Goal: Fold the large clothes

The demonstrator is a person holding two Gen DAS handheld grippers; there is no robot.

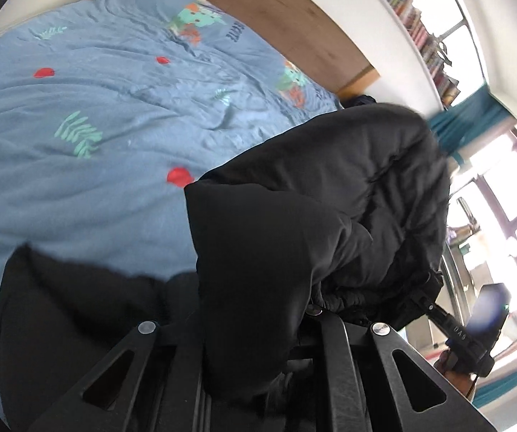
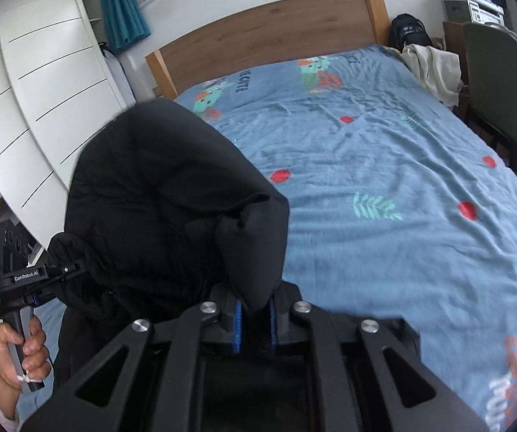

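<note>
A large black padded jacket [image 1: 323, 194] hangs between my two grippers above the bed; it also shows in the right wrist view [image 2: 157, 194]. My left gripper [image 1: 280, 327] is shut on the jacket, and its fabric covers the fingertips. It also shows in the right wrist view [image 2: 69, 270], clamped on the jacket's gathered hem. My right gripper [image 2: 255, 318] is shut on a thick fold of the jacket between its blue pads [image 2: 237, 324]. It appears in the left wrist view [image 1: 435, 306], clamped on the jacket's edge.
A blue printed duvet [image 2: 384, 165] covers the bed below the jacket. A wooden headboard [image 2: 269, 36] stands at the far end. A white wardrobe [image 2: 42, 82] is to the left. A grey chair [image 2: 496, 82] with cream cloth and a black backpack [image 2: 409, 32] stands right of the bed.
</note>
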